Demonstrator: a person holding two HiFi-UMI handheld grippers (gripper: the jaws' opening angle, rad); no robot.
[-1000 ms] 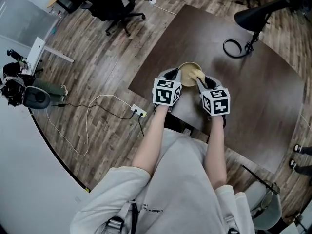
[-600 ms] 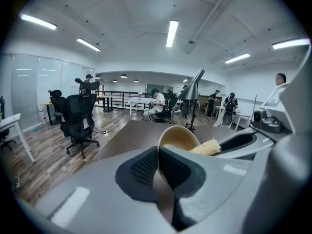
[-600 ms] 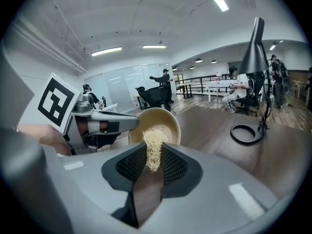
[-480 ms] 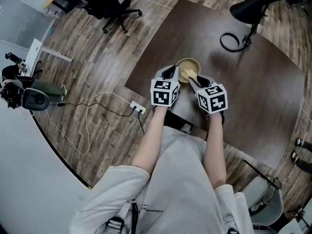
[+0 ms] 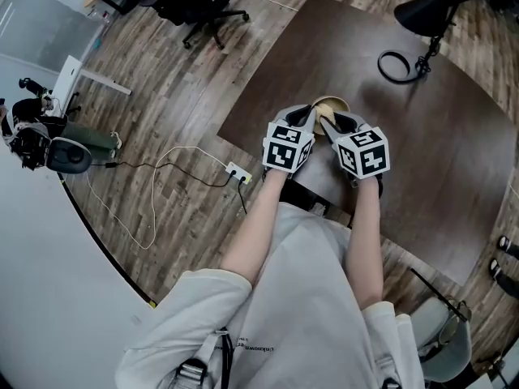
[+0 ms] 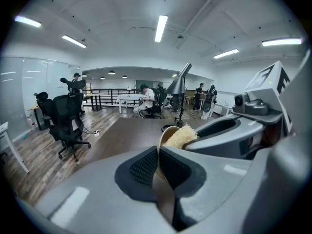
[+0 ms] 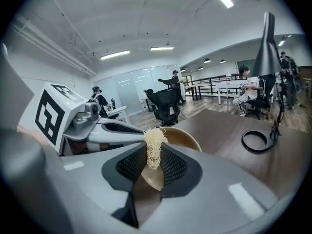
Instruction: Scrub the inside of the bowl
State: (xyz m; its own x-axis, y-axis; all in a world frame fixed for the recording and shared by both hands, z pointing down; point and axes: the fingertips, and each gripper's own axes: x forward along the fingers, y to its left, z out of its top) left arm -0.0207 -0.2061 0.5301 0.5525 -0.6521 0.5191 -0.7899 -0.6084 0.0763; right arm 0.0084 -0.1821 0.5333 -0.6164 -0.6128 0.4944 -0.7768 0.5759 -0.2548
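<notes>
Head view: a tan bowl (image 5: 337, 104) sits on the dark brown table (image 5: 422, 152) just above the frame's centre, near the table's near edge. The left gripper (image 5: 307, 117) reaches the bowl's left rim, and the right gripper (image 5: 331, 125) comes in from lower right with its tip over the bowl's opening. The two marker cubes sit side by side just below the bowl. A black lamp (image 5: 434, 10) with a ring-shaped base stands at upper right, well apart from the bowl.

Left gripper view: the jaws are nearly together, pinching the bowl's wall. The rim runs edge-on up the middle of the frame between the two ribbed pads (image 6: 142, 167). Just right of the rim, a pale fibrous scrubber (image 6: 180, 136) pokes up from inside the bowl at the end of the right gripper, which fills the frame's right side.

Right gripper view: the jaws are closed on the scrubber, whose pale strands stick up between the pads at centre. The bowl lies directly beyond and below the jaw tips, its open inside facing them. The left gripper holds the bowl's left rim at centre left.
</notes>
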